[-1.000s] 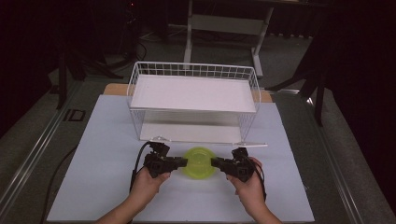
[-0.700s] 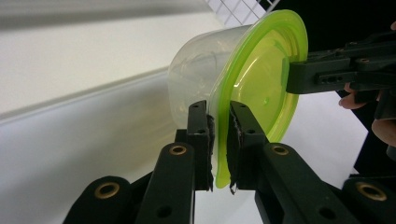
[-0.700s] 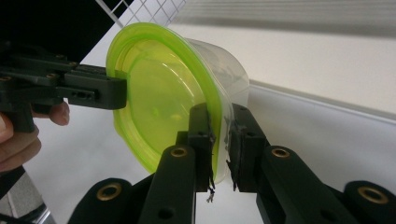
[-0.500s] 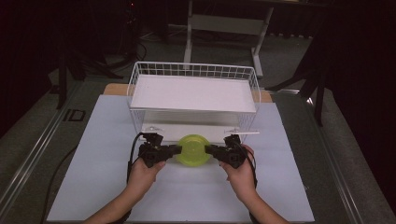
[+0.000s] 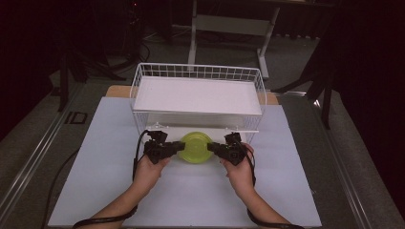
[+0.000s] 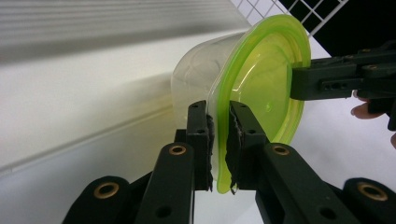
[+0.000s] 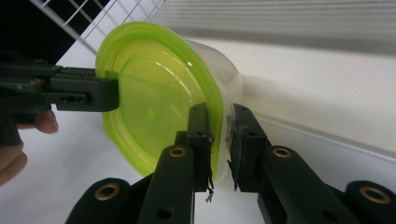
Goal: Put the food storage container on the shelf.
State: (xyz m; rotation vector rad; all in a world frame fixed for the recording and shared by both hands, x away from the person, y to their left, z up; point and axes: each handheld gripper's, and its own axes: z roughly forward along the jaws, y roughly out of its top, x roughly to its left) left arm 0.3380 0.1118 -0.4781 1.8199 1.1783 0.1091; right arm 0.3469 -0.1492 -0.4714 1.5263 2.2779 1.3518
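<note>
White tabletop (image 5: 95, 191) bears a round, translucent green-lidded container (image 5: 193, 147); left gripper (image 5: 173, 148) at nine o'clock and right gripper (image 5: 214, 149) at three pinch its rim, wire basket (image 5: 198, 76) at twelve.

Were bare-forearmed, sleeveless in view. Carried matte black left claw (image 5: 177, 149) and right claw (image 5: 213, 149), built of flat linked bars with brass-ringed pivots, rough dark pads, small screw holes, black cables trailing past the wrists.

One lidded container (image 5: 194, 147), one wire basket (image 5: 198, 76), two grippers (image 5: 177, 147) (image 5: 214, 149)
</note>
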